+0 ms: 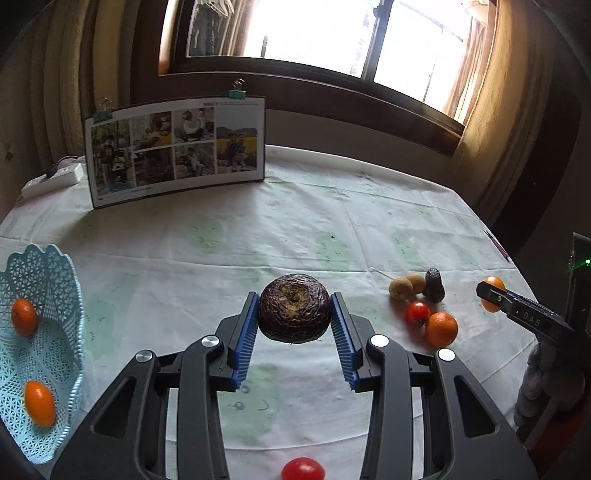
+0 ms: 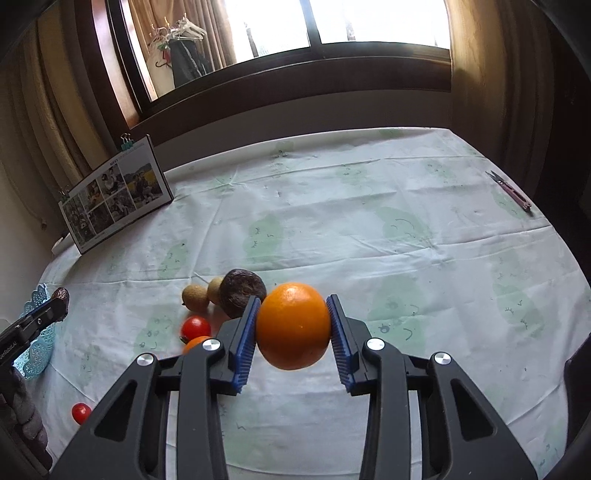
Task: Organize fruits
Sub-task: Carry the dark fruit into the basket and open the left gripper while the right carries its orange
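Before you, a white tablecloth [image 1: 295, 221] printed with pale green shapes covers the table, and a photo collage board [image 1: 177, 151] stands upright at its far left, held by two binder clips [image 1: 236, 90] on its top edge. A white power strip [image 1: 51, 179] lies just left of the board, while small thread snips [image 2: 511, 192] rest near the cloth's far right edge. Behind it all, a dark-framed window [image 2: 295, 48] glares with daylight between tan curtains [image 1: 476, 62], with clothes hangers [image 2: 181, 31] visible through the glass.
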### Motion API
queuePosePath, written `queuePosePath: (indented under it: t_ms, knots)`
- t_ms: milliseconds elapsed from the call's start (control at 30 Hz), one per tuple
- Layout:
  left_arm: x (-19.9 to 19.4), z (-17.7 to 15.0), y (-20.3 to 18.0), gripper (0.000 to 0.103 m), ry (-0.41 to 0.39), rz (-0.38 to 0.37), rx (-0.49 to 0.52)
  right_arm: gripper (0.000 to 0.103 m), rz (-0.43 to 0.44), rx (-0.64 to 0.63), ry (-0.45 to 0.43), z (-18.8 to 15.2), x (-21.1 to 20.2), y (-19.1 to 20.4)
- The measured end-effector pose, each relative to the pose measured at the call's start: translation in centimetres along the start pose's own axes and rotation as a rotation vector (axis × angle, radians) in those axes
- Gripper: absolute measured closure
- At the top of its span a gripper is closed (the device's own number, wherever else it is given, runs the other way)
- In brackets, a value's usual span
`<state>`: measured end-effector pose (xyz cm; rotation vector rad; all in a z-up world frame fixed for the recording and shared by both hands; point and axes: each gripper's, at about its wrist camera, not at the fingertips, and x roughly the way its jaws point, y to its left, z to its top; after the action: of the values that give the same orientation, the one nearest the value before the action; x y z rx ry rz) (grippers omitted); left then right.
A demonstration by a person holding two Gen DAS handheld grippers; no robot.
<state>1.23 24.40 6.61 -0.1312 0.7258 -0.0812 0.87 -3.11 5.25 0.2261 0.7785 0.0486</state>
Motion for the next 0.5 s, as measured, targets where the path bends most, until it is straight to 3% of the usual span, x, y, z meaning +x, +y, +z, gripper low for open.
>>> queuePosePath:
  t_ms: [500]
  knots:
    - [-6.1,-1.4,9.7,0.063,-0.121,0.207,-0.146,0.066,0.127,-0.108,-0.014,0.3,-1.6,8.5]
